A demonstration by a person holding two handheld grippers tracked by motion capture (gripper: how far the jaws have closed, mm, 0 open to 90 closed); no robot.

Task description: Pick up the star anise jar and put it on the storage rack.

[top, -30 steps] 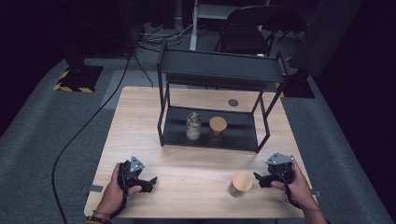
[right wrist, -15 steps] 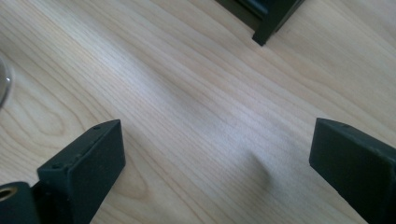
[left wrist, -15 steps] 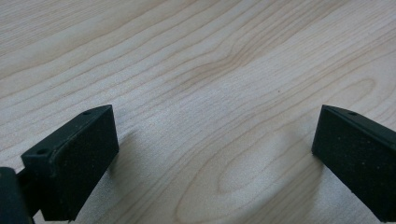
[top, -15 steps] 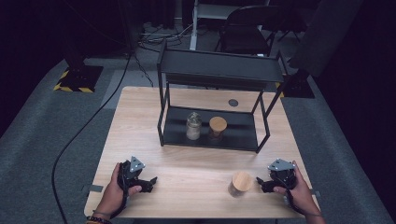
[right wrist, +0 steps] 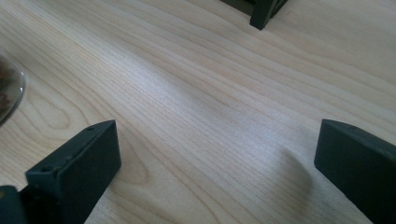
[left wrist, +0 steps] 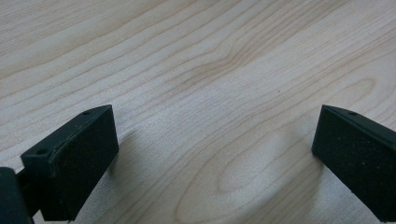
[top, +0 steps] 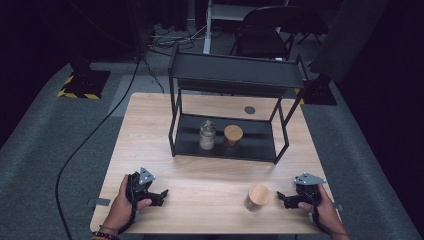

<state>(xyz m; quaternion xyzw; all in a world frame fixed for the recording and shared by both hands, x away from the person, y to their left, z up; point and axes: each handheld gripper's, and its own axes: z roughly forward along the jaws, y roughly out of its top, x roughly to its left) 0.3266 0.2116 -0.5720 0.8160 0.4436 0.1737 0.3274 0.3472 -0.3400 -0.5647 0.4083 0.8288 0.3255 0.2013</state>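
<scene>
you have three jars on the table: one with a wooden lid (top: pixel 259 195) alone at about 5 o'clock near the front edge, and two on the bottom tier of the rack, a clear-topped jar (top: pixel 207 134) and a wooden-lidded jar (top: pixel 233 136), toward 12 o'clock. one black two-tier rack (top: pixel 235 75). one small dark disc (top: pixel 249 110) behind it. two grippers, one at 7 o'clock (top: pixel 156 192), one at 4 o'clock (top: pixel 284 198).

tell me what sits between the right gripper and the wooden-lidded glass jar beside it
Nothing: bare light wooden tabletop separates the right gripper from the wooden-lidded glass jar, seen in the high view.
</scene>
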